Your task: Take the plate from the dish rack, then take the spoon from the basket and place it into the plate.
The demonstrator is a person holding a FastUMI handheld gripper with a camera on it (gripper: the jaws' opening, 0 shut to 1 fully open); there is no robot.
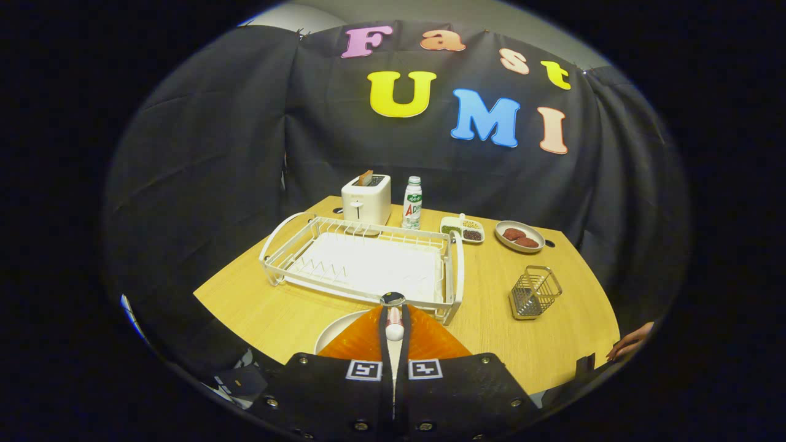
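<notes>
Matt wood-grain desk [276, 307]; white coated-wire dish rack [362, 264]; shiny metal-mesh basket [534, 293]; glossy spoon [393, 307]; translucent orange claw [393, 341] fingers.

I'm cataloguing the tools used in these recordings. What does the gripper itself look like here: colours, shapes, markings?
The gripper has two translucent orange fingers, ribbed and wedge-shaped, tapering toward their tips. They grow out of a broad black body studded with round silver screw heads. Two square black-and-white tracking markers sit on that body, one at each finger's base, beside the narrow slit between the halves. No cables or sleeve are visible.

spoon [393, 314] upright over white plate [334, 331]; dish rack [362, 261] and basket [534, 292] empty.
</notes>
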